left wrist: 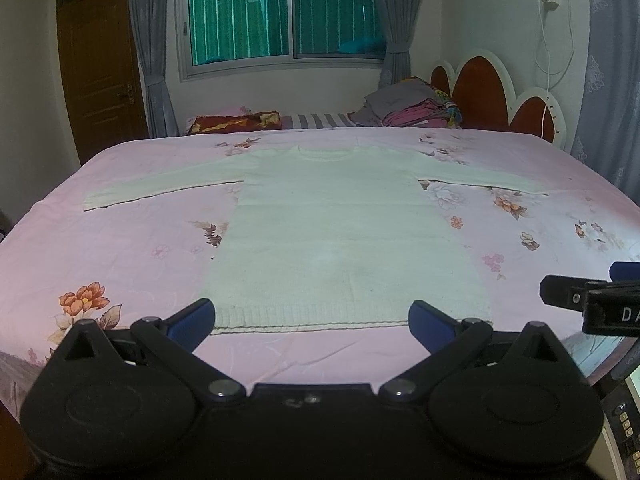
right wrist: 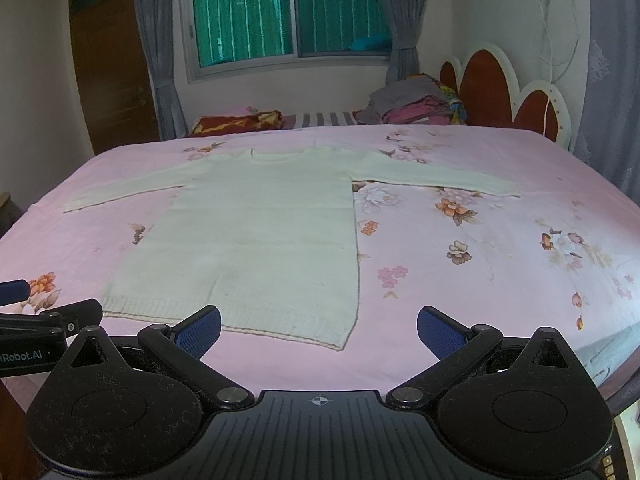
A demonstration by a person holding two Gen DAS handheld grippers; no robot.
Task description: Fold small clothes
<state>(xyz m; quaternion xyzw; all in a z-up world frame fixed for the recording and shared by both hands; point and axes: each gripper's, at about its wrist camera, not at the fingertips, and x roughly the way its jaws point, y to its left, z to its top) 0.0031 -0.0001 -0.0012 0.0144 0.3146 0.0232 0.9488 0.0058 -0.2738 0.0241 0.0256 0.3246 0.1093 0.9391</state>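
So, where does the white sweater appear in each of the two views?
Left wrist: white sweater lies flat at centre, hem between the open fingers.
Right wrist: white sweater lies left of centre.
Shared landmark: the red headboard, upper right in both.

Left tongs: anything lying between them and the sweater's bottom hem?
Nothing: in the left wrist view only bare pink floral bedsheet separates the open left tongs from the white sweater.

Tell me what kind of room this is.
Most likely a bedroom in a home. A wide bed under a pink floral sheet fills the view, with a scalloped red and white headboard at one end and a curtained window behind. A white knitted sweater lies flat on it.
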